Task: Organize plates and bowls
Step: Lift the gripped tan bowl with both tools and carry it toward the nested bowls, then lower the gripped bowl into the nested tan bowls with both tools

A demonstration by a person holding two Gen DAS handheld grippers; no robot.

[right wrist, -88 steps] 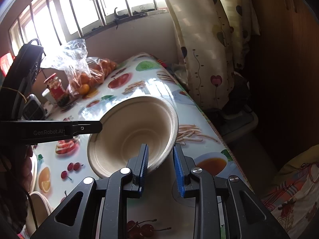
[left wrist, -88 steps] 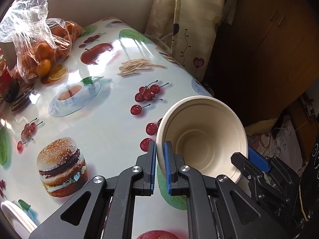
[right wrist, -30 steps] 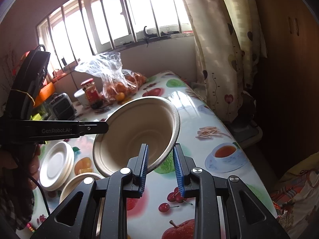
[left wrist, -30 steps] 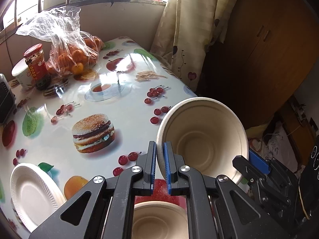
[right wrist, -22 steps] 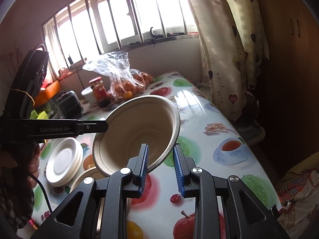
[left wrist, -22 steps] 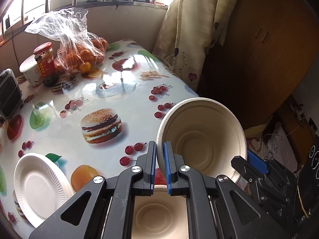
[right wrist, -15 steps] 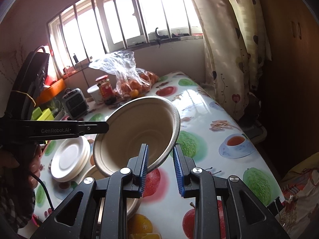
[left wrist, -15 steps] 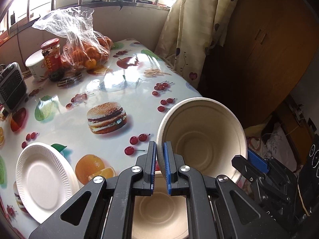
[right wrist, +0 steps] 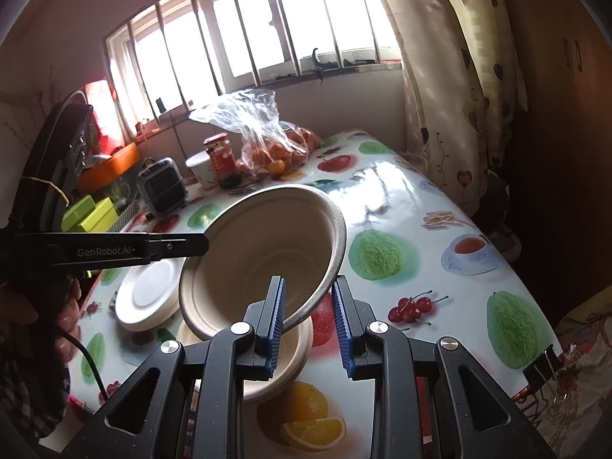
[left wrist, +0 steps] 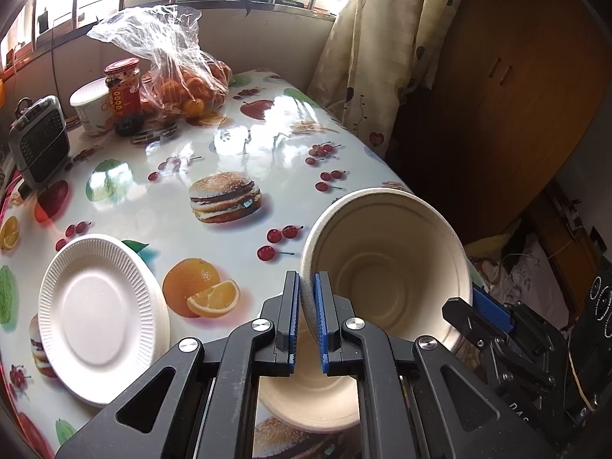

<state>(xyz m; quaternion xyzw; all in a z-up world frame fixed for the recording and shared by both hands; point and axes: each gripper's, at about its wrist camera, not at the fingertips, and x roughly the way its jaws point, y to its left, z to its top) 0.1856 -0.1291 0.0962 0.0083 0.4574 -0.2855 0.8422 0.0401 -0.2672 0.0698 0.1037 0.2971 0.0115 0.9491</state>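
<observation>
A beige paper bowl (left wrist: pixel 386 267) (right wrist: pixel 267 244) hangs tilted above the table, its opening turned toward both cameras. My left gripper (left wrist: pixel 304 283) is shut on its left rim, and its finger (right wrist: pixel 179 246) reaches that rim in the right wrist view. My right gripper (right wrist: pixel 308 290) (left wrist: pixel 493 317) is shut on the opposite rim, which runs slanted between the blue pads. Directly below stands another beige bowl (left wrist: pixel 306 401) (right wrist: pixel 283 359) on the table. To its left lies a stack of white paper plates (left wrist: pixel 99 313) (right wrist: pixel 149 298).
At the table's far end are a bag of oranges (left wrist: pixel 183 76), a red-lidded jar (left wrist: pixel 124 91), a white tub (left wrist: pixel 90 107) and a small grey heater (left wrist: pixel 38 141). A curtain (left wrist: pixel 367 57) and wooden wardrobe (left wrist: pixel 516 95) border the right edge. A hand (right wrist: pixel 65 317) grips the left tool.
Both grippers have carried the bowl back along the table toward its near end. The plates and the bowl on the table have come into fuller view, below the held bowl.
</observation>
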